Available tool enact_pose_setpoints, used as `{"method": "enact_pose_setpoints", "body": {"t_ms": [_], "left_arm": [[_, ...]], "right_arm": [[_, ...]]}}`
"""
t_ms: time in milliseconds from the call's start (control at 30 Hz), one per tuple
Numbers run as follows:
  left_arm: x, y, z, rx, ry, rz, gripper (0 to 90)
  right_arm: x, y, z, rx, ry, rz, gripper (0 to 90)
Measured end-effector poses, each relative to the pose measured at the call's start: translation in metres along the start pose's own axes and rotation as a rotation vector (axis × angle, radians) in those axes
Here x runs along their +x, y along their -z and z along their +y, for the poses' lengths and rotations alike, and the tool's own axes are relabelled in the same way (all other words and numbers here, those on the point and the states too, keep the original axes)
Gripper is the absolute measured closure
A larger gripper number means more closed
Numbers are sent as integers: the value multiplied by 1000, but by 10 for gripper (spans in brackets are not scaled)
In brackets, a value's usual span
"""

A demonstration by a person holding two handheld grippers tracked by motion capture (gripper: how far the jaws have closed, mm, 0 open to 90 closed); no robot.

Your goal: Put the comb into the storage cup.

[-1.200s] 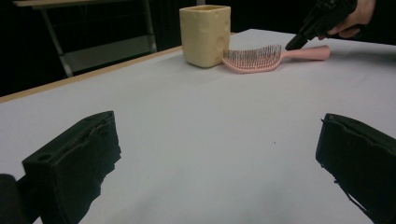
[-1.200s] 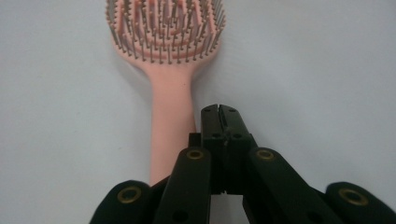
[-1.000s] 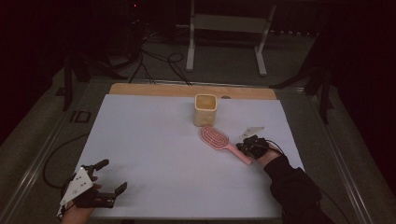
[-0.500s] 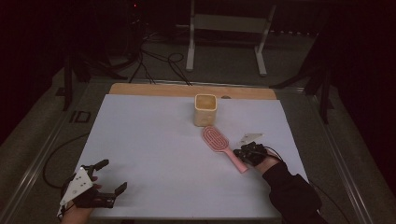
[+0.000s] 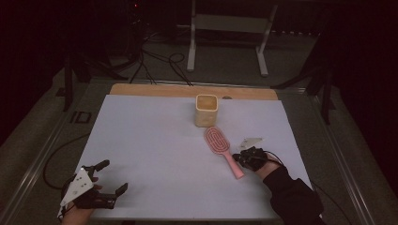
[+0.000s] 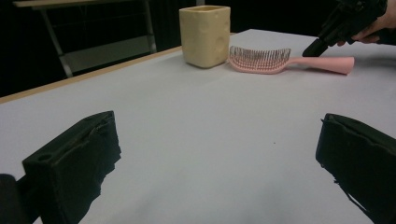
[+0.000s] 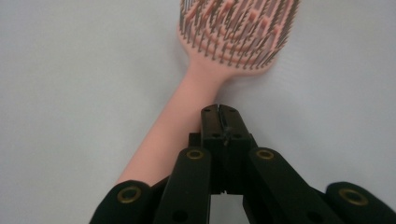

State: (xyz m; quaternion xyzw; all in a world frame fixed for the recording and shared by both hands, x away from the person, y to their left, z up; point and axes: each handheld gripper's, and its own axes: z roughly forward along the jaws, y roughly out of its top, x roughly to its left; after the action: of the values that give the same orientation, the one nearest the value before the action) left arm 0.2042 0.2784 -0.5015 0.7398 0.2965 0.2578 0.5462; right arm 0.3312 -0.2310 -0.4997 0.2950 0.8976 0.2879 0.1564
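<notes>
right gripper jaws fully closed on nothing, tips at the handle of the pink hairbrush, head ahead. left gripper wide open, empty, brush well beyond it.

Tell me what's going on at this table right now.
A person is working at a white-covered table with a hand-held gripper in each hand. The right hand-held gripper, jaws shut together with nothing between them, is at the handle of a pink hairbrush, which lies flat, bristles up, just in front of a yellow cup. It looks set to nudge the brush rather than grasp it. The left hand-held gripper rests near the front left corner, jaws wide open and holding nothing.
</notes>
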Motion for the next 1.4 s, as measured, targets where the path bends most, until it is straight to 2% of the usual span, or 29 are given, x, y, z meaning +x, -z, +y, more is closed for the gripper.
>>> {"method": "enact_pose_setpoints", "body": {"t_ms": [200, 433, 667, 700, 733, 800, 867, 900, 933, 967, 1000, 1133, 1300, 1400], "left_arm": [[0, 0, 0, 0, 3, -1, 0], [0, 0, 0, 2, -4, 0, 0], [0, 0, 0, -2, -1, -2, 0], [0, 0, 0, 0, 0, -1, 0], [0, 0, 0, 0, 0, -1, 0], [0, 0, 0, -1, -2, -1, 0], [0, 0, 1, -3, -1, -1, 0], [0, 0, 0, -1, -2, -2, 0], [0, 0, 0, 1, -3, -3, 0], [0, 0, 0, 1, -3, -3, 0], [-1, 0, 0, -1, -4, -3, 0], [0, 0, 0, -1, -3, -5, 0], [0, 0, 0, -1, -5, -7, 0], [-1, 0, 0, 1, -7, -11, 0]], "right_arm": [[-5, 12, 2, -13, -20, -42, 900], [-1, 21, 7, -16, -37, -56, 888], [1, 31, 15, -32, -83, -71, 850], [4, 34, 18, -39, -81, -82, 803], [4, 34, 18, -39, -81, -82, 803], [8, 36, 23, -49, -83, -87, 732], [10, 37, 25, -57, -89, -76, 642], [10, 37, 25, -57, -89, -76, 642], [12, 38, 27, -64, -100, -84, 555], [12, 39, 28, -65, -104, -79, 505], [12, 39, 28, -65, -104, -79, 505], [15, 38, 33, -55, -106, -72, 357], [18, 36, 39, -31, -133, -51, 158], [21, 35, 40, -28, -142, -92, 129]]}}
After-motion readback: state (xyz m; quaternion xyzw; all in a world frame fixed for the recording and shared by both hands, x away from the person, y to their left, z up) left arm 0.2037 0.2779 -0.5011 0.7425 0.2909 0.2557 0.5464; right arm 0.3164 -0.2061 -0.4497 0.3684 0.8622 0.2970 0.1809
